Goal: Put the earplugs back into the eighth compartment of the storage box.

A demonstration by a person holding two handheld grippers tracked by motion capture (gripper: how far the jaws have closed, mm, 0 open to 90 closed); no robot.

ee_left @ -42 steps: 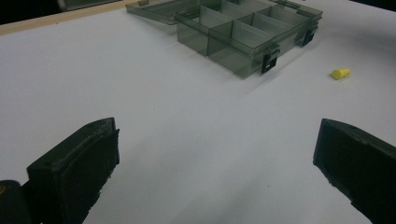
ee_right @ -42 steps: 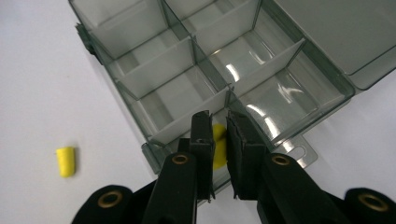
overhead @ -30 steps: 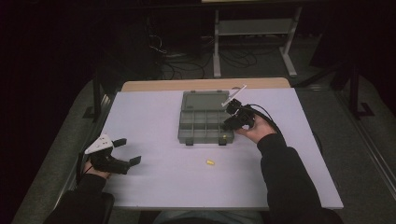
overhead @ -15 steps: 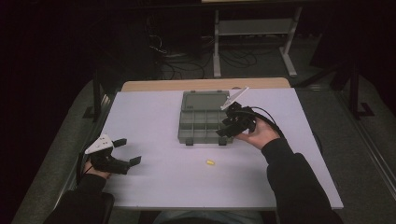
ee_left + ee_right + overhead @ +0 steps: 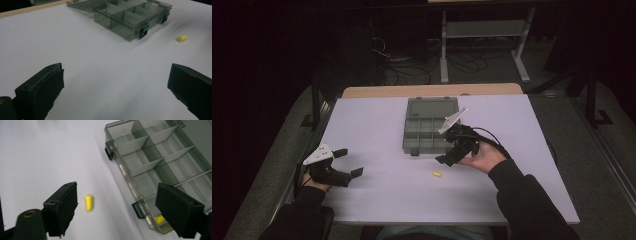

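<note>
Right tongs (image 5: 447,159), jaws spread and empty, now drawn back from over the box (image 5: 430,126) to hang low above the surface (image 5: 377,200), aimed at a loose yellow plug (image 5: 437,174) lying just beside the box's near wall. Second yellow plug (image 5: 160,219) already in a near compartment. Probably one plug delivered, next about to be picked. Left tongs (image 5: 344,163), spread, empty, resting well apart at left.

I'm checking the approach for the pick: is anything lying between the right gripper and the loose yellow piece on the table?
Nothing visible does. The right gripper, jaws open, has only bare white table before the yellow piece; the open organizer box sits off to one side.
</note>
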